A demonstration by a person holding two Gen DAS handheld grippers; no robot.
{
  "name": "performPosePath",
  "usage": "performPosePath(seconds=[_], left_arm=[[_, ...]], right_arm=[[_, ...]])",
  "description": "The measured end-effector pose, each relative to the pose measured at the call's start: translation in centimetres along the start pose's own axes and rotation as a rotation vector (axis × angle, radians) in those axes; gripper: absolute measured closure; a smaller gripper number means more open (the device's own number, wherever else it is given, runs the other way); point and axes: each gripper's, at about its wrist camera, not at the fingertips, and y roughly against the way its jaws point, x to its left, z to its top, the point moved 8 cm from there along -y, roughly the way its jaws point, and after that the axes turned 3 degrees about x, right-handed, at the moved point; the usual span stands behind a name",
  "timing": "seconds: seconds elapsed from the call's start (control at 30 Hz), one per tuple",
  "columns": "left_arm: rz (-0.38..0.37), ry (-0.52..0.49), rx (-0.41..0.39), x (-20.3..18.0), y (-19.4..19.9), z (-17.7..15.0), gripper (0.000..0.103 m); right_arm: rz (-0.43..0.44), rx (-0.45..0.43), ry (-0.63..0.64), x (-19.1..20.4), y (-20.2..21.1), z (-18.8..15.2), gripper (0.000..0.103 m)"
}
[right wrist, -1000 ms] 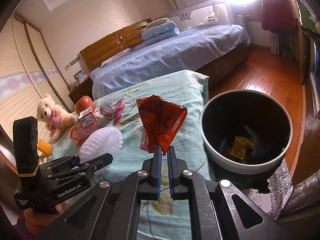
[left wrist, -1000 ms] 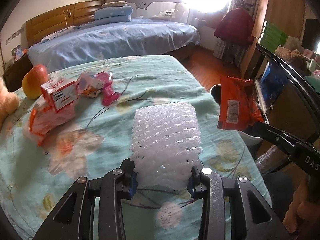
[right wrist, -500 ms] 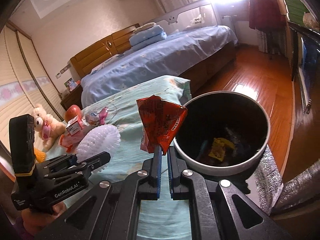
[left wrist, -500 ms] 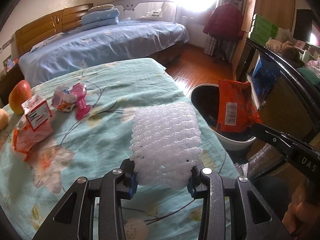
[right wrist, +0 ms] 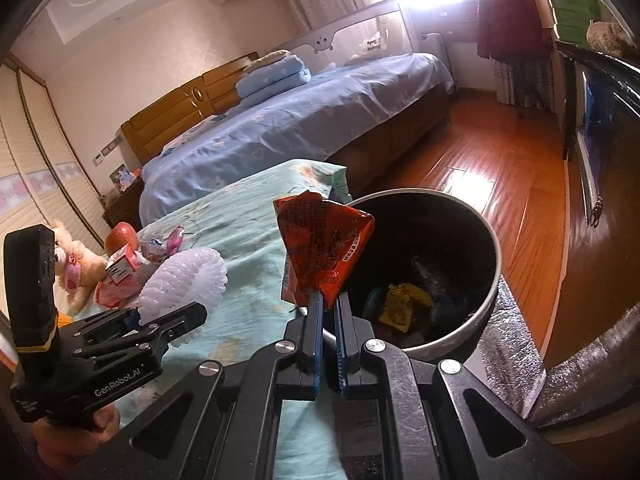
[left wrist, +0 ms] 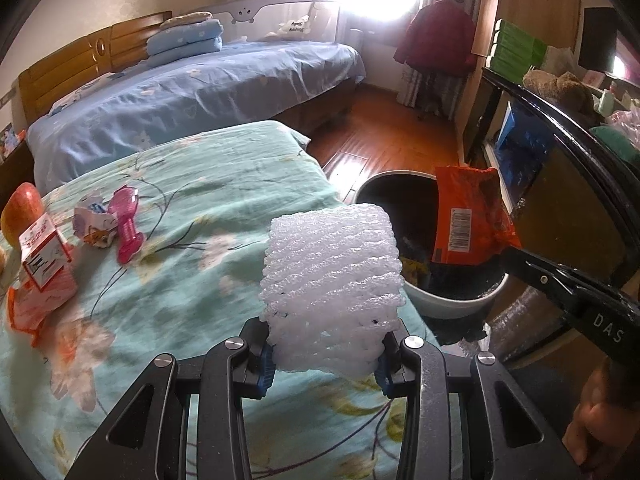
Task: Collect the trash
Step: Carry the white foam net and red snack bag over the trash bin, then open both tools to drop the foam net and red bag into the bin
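Two grippers are in view, each carrying a piece of trash. The left gripper (left wrist: pixel 325 362) has its fingers clenched on the lower end of a white foam mesh fruit sleeve (left wrist: pixel 334 288), which stands up from between the blue pads above the table covered with a mint-green floral cloth (left wrist: pixel 192 280). The right gripper (right wrist: pixel 328 312) has its fingers pressed together on the bottom corner of a crumpled orange-red snack wrapper (right wrist: pixel 324 248); the wrapper rises upright from the fingertips.

Just beyond and to the right of the right fingers sits a round white-walled trash bin with a black inside (right wrist: pixel 490 300), holding a yellow scrap (right wrist: pixel 404 306) and other dark bits at its bottom. In the left wrist view the wrapper hangs over the bin's opening, while the foam sleeve is beside the bin, over the cloth's edge.

Well to the left of the left fingers, on the cloth, lie a small red-and-white carton (left wrist: pixel 42 256), a pink plastic toy (left wrist: pixel 128 228), a small printed wrapper (left wrist: pixel 94 226) and a red-yellow apple (left wrist: pixel 20 210). A blue-covered bed (left wrist: pixel 192 88) stands further back.
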Motion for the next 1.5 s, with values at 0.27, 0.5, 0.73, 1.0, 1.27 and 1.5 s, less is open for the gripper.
performPosePath(seconds=[0.27,0.5,0.73,1.0,1.27,1.5], left_arm=[[-0.008,-0.015,0.007,-1.2,-1.3,1.1,0.066],[-0.03,-0.019,0.024,-2.3,-2.8,2.2,0.066],[-0.056,-0.023,0.046,-3.1,-4.8,3.7,0.065],[-0.057,-0.043,0.06,-4.5,-7.1,5.2,0.065],[-0.06,-0.049,0.068,-5.5,-8.5,5.8,0.063],[-0.065,-0.047,0.063,-5.8,-8.8,6.2,0.06]], right_arm=[[-0.027,-0.001,-0.011,-1.6,-0.4,0.6,0.098],[-0.052,0.012,-0.027,-3.2,-1.4,1.1,0.098],[-0.08,0.028,-0.039,-4.7,-2.4,1.3,0.097],[-0.103,0.052,-0.056,-6.5,-3.3,1.7,0.097],[-0.112,0.057,-0.07,-7.5,-3.8,2.3,0.097],[-0.114,0.066,-0.08,-7.9,-4.1,2.6,0.096]])
